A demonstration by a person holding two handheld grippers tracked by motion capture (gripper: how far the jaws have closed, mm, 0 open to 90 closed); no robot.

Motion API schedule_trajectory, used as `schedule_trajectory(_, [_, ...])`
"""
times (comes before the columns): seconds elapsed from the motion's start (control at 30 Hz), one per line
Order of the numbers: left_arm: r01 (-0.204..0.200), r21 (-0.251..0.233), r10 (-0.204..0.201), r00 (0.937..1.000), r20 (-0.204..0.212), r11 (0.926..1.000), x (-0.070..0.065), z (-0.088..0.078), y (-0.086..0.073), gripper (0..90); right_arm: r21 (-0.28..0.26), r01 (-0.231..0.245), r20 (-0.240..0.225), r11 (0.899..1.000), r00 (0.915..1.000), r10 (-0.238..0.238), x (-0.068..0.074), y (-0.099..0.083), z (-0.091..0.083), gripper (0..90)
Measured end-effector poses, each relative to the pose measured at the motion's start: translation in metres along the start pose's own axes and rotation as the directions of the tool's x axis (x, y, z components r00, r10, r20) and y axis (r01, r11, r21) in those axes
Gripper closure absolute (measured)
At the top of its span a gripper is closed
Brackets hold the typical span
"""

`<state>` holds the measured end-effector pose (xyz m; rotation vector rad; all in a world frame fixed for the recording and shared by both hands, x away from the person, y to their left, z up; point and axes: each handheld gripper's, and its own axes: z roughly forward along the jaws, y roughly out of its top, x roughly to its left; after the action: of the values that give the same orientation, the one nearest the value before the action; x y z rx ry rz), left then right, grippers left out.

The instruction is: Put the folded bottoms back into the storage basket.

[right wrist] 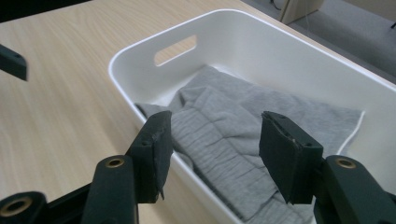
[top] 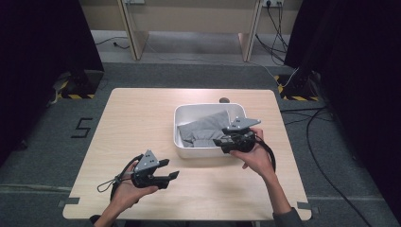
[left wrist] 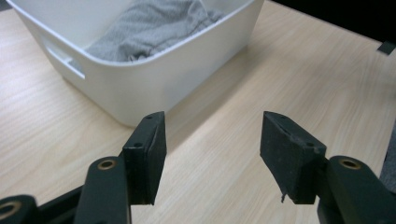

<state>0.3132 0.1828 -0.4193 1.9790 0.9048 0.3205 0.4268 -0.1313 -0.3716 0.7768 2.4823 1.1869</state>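
Note:
A white plastic tub (top: pixel 184 150) stands right of the table's middle, with a crumpled grey cloth (top: pixel 204 128) lying inside. My right gripper (top: pixel 217 141) hovers at the tub's near right corner, jaws open over the rim, nothing held. In the right gripper view the grey cloth (right wrist: pixel 243 116) lies just past the open right gripper (right wrist: pixel 212 140), inside the tub (right wrist: pixel 140 46). My left gripper (top: pixel 171 169) is held above the table near the front left, open and holding nothing. In the left gripper view the left gripper (left wrist: pixel 212 144) points at the tub (left wrist: pixel 154 79) and the cloth (left wrist: pixel 149 28).
The light wooden table (top: pixel 137 118) is bare on its left half and along the front. A small dark round mark (top: pixel 224 100) sits near the far edge behind the tub. Cables lie on the floor to the right (top: pixel 321 142).

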Motion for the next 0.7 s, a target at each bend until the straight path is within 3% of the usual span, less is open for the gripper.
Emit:
schedule_trajectory(0.3, [0.030, 0.048, -0.029, 0.9994, -0.016, 0.9984, 0.002, 0.005, -0.025, 40.3, -0.051, -0.033, -0.038, 0.998, 0.9988, 0.031, 0.021, -0.031, -0.008, 45.4])
schedule_trajectory(0.37, [0.029, 0.060, -0.027, 0.9992, -0.028, 0.9978, 0.003, 0.007, -0.030, 40.2, -0.018, -0.020, -0.044, 1.000, 0.9988, 0.019, 0.025, -0.036, -0.007, 45.0])
schedule_trajectory(0.47, [0.025, 0.083, -0.021, 0.9985, -0.050, 0.9963, 0.005, 0.011, -0.040, 39.7, -0.012, -0.021, -0.038, 1.000, 0.9991, 0.020, 0.029, -0.043, -0.009, 45.0])
schedule_trajectory(0.7, [0.064, 0.122, -0.054, 0.9953, -0.081, 0.9905, 0.013, 0.012, -0.064, 39.1, 0.018, -0.034, -0.053, 0.999, 0.9980, 0.035, 0.035, -0.056, -0.006, 44.8])
